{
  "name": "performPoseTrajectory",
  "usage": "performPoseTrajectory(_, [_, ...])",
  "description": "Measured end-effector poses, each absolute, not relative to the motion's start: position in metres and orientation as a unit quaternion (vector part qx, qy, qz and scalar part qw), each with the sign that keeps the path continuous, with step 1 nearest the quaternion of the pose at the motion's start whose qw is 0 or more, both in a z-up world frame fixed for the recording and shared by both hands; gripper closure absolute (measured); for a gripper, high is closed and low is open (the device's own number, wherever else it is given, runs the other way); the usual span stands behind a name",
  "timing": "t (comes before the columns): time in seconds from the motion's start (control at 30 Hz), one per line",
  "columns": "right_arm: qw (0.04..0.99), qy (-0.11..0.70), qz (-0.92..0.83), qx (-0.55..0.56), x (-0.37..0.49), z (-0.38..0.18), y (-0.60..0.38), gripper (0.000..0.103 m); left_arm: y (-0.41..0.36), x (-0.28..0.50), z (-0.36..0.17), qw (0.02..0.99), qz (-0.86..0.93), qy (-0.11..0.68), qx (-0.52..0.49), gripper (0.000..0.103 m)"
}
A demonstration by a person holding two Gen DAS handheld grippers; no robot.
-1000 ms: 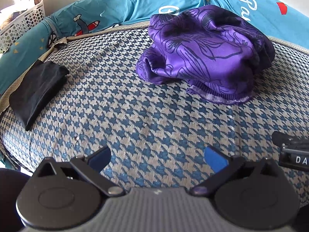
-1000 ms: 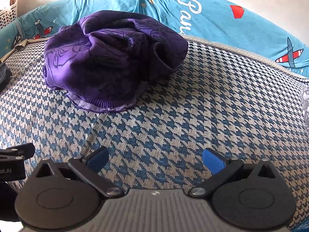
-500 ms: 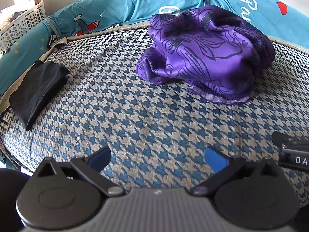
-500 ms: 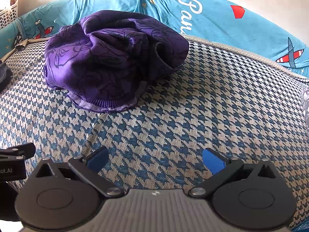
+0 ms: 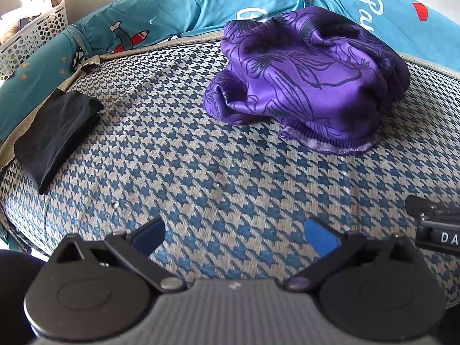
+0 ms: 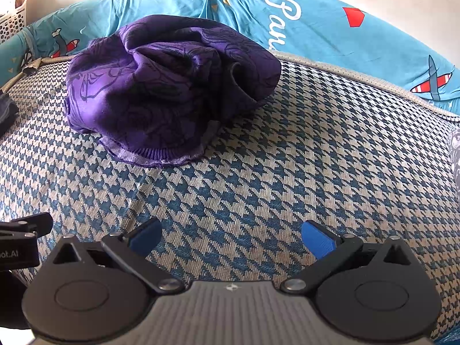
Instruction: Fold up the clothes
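Short of the purple top, both your grippers' jaws gape empty; grab one bunched fold and you'll drag the whole heap.

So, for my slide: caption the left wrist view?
Open left gripper faces crumpled purple garment; folded black cloth lies left.

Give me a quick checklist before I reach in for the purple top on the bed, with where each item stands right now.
1. Left gripper open and empty: ok.
2. Right gripper open and empty: ok.
3. Purple top spread flat for folding: not ok, it lies bunched in a heap.
4. Ribbed hem exposed at the near edge for a grasp: ok.
5. Houndstooth cover between grippers and top free of obstacles: ok.
6. Folded black garment apart from the top: ok.
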State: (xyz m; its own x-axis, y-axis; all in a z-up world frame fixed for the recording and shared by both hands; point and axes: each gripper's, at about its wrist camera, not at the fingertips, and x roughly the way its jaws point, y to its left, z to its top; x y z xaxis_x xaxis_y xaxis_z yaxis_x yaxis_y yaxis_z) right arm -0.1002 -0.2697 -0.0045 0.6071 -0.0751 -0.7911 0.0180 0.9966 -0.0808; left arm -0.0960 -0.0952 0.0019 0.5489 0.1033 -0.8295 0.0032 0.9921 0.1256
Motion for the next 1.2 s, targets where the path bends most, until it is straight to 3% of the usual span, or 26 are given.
performPoseTrajectory(1.2, [0.893, 0.448, -0.026, -0.038, -0.0968, -0.0091, -0.2678, 0.000, -0.0928, -0.0920, -0.0033, 0.876, 0.028, 0.479, 0.052, 0.000])
